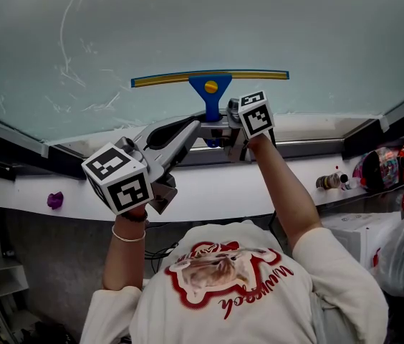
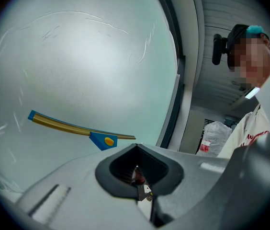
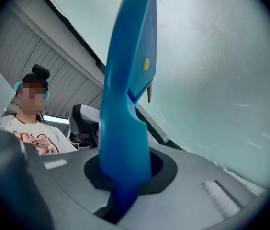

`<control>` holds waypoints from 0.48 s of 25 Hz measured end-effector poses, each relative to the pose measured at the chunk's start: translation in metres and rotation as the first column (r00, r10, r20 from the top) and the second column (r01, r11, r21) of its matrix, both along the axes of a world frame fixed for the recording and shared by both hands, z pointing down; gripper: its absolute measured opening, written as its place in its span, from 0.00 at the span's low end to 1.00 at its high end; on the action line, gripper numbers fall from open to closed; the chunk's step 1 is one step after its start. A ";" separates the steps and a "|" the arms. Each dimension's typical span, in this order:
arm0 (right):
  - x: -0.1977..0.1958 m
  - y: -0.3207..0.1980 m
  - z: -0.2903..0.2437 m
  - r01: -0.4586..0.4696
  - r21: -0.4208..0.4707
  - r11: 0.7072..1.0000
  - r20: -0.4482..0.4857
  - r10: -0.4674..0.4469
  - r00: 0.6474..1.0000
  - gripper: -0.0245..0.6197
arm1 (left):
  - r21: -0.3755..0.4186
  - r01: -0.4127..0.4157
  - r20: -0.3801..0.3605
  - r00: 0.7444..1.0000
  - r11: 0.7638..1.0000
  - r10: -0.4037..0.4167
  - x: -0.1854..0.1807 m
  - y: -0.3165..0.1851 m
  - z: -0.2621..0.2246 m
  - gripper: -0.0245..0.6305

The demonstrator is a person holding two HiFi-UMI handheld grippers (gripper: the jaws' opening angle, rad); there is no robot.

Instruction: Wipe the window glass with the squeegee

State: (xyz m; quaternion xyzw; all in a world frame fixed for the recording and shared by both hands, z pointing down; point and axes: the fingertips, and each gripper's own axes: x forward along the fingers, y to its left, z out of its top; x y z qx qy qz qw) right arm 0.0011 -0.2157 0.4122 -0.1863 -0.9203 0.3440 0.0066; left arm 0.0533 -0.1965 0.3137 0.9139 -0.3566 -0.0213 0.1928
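The squeegee (image 1: 210, 86) has a blue handle and a long yellow-and-blue blade lying level against the pale window glass (image 1: 188, 27). My right gripper (image 1: 221, 129) is shut on the lower end of the handle; in the right gripper view the blue handle (image 3: 128, 95) rises straight out of the gripper (image 3: 123, 186). My left gripper (image 1: 188, 127) sits just left of it and below the blade, shut and holding nothing. In the left gripper view the squeegee (image 2: 104, 140) shows on the glass beyond the closed gripper (image 2: 140, 176).
A white sill (image 1: 209, 185) runs under the window, with a small purple object (image 1: 55, 200) at its left and small bottles (image 1: 331, 180) at its right. A colourful bag (image 1: 385, 167) and a plastic bag (image 1: 402, 249) lie further right. A dark window frame (image 2: 173, 80) borders the pane.
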 end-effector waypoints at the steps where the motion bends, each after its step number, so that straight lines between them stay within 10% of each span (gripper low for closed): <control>1: 0.000 0.000 0.001 0.000 -0.001 1.000 -0.001 0.000 1.000 0.13 | -0.001 0.003 -0.002 1.000 1.000 -0.003 -0.001 0.000 0.000 0.04; 12: 0.001 0.001 0.014 0.006 -0.016 1.000 -0.019 -0.006 1.000 0.14 | -0.004 0.013 -0.009 1.000 1.000 -0.013 -0.003 -0.002 0.003 0.04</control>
